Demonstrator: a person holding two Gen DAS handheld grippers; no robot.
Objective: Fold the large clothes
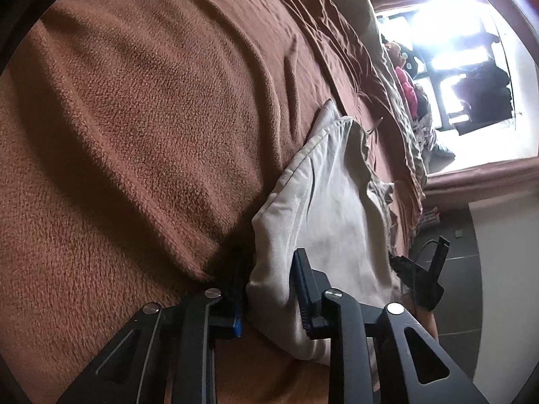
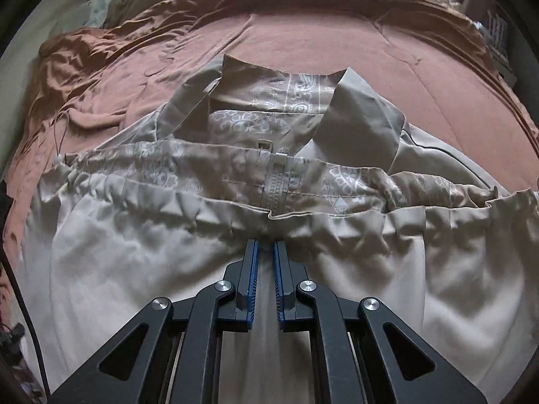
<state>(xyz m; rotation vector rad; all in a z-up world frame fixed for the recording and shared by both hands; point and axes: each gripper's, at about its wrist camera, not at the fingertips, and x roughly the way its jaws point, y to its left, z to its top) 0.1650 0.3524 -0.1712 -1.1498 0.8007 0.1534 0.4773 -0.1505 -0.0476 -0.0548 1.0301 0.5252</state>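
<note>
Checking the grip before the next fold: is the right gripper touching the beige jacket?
Touching. The right wrist view shows the right gripper nearly shut, pinching a ridge of beige jacket fabric.

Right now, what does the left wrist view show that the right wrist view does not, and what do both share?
Only the left wrist view: a bright window, dark floor tiles, and the left hand-held gripper with a fold of beige cloth between its fingers.

Only the right wrist view: the garment's zipper, its white-patterned lining, the gathered hem, and the right hand-held gripper, jaws nearly shut on a pinch of fabric.

Both: the beige jacket on the brown blanket.
</note>
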